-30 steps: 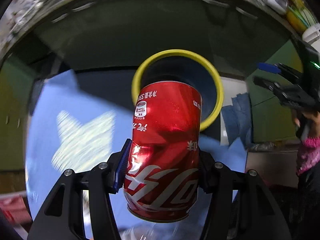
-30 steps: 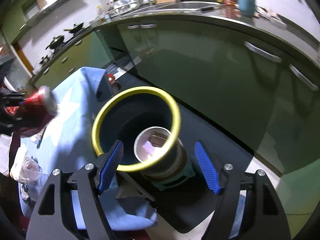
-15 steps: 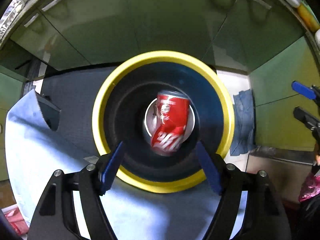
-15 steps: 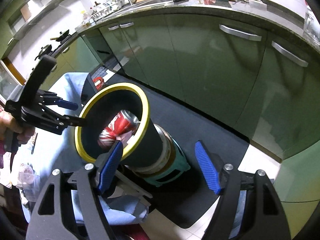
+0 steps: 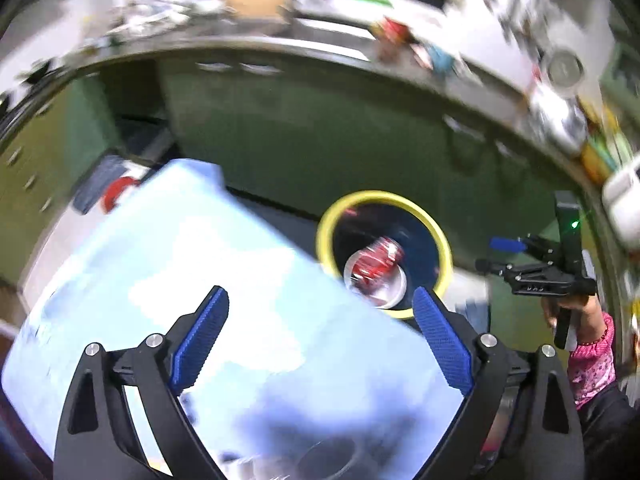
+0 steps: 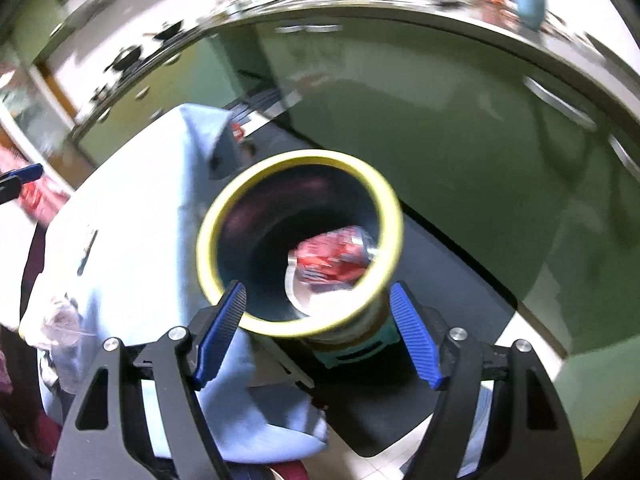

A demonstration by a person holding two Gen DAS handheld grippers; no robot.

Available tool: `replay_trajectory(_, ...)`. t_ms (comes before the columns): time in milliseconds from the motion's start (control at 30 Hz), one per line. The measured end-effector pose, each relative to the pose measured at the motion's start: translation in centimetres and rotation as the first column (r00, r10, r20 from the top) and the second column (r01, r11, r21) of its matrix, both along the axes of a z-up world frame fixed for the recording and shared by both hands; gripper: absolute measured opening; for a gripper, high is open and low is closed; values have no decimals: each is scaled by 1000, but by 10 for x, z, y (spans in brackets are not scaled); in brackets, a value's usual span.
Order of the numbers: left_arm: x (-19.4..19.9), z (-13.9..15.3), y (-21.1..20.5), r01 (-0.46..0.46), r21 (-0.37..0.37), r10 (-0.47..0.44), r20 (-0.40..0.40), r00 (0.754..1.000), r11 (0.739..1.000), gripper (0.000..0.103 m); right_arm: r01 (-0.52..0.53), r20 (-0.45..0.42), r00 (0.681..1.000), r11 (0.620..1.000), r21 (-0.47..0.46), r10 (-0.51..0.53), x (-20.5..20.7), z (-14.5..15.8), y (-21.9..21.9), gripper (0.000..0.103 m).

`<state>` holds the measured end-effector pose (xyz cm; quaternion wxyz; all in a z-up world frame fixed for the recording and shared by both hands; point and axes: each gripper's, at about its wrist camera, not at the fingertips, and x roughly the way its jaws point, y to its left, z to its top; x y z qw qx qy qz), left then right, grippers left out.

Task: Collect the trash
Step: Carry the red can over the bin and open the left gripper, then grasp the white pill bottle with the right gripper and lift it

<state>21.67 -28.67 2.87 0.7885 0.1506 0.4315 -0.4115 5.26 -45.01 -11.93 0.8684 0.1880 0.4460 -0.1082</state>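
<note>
A crushed red soda can (image 6: 334,258) lies on its side at the bottom of a dark bin with a yellow rim (image 6: 256,188). The dented can, its silver end (image 6: 370,250) showing, rests in the bin's pale inner mouth, well below the rim.

We see both views smeared by motion. The counter (image 5: 360,46) clutter is too blurred to identify. The can (image 6: 334,254) print is unreadable, and the bin (image 6: 298,240) rim hides its lower end. The bin base is cut from view behind the rim and the right gripper (image 6: 320,336). A clear crumpled item (image 6: 64,316) on the cloth (image 5: 192,264) stays indistinct. A dark round object (image 5: 332,456) at the left view's bottom edge is cropped.
</note>
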Motion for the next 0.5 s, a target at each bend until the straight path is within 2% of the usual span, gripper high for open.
replay_trajectory(33,3,4,32,-67,-31,68,30,997,997,94,-34,0,999,999,-11,34,12,5,13,71)
replay_trajectory(133,14,0,96,-186,-86,191,51,980,979,94,-128,1,992,991,-38,128,44,19,51,71)
replay_trajectory(200,22,-9,147,-270,-146,277,27,961,952,96,-203,1,979,978,-42,203,69,28,81,71)
replay_trajectory(267,24,-20,186,-331,-177,339,19,940,927,97,-280,3,960,960,-4,280,97,33,114,71)
replay_trajectory(367,28,-39,223,-423,-193,440,51,897,885,97,-364,-12,931,931,39,365,129,37,157,71)
replay_trajectory(400,31,-44,237,-465,-191,485,77,871,865,97,-396,-21,917,917,55,398,142,39,176,71)
replay_trajectory(500,34,-60,270,-532,-189,556,105,825,825,97,-453,-55,886,885,106,460,176,41,219,71)
